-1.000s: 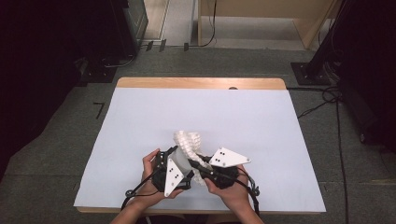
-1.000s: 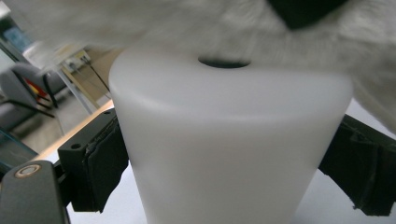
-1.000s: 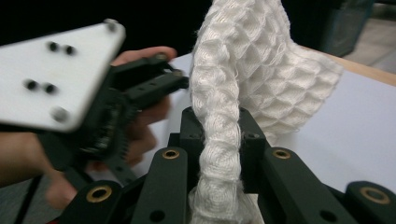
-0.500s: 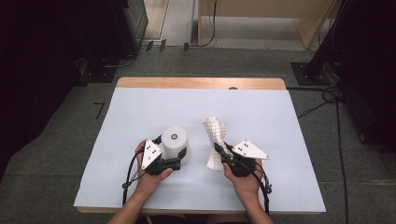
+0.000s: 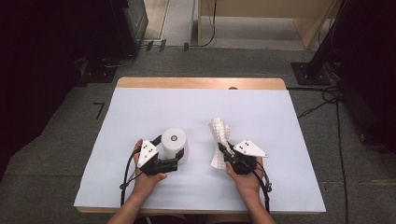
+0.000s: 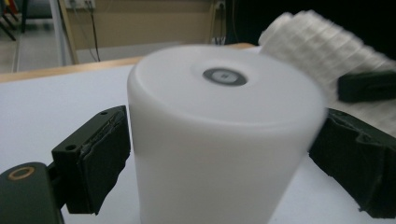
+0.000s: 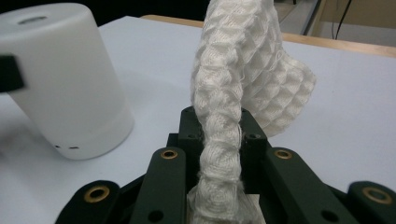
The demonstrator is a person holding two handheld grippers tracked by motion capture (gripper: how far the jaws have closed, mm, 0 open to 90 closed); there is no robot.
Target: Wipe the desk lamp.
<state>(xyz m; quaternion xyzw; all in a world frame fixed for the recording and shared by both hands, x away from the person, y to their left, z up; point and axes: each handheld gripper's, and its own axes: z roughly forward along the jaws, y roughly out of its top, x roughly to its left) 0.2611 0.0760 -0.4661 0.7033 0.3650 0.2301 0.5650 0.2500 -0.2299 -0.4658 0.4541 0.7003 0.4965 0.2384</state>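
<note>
High view: toward the table's (image 5: 140, 116) near edge, the left gripper (image 5: 173, 163) brackets the upright white cylinder (image 5: 173, 142); the right gripper (image 5: 223, 151) holds the waffle-weave cloth (image 5: 219, 133), whose long axis rises toward the far edge.

Left gripper view: the fingers (image 6: 100, 163) flank the cylinder (image 6: 219, 149), gaps either side, so released.

Right gripper view: fingers (image 7: 252, 135) clenched on the twisted cloth (image 7: 233, 93); the cylinder (image 7: 65, 88) stands apart, nearer the left hand.

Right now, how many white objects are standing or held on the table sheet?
2. The white cylinder stands left of centre, between the jaws of the left gripper. The white waffle cloth is right of it, pinched in the right gripper. Nothing else seems hidden.
</note>
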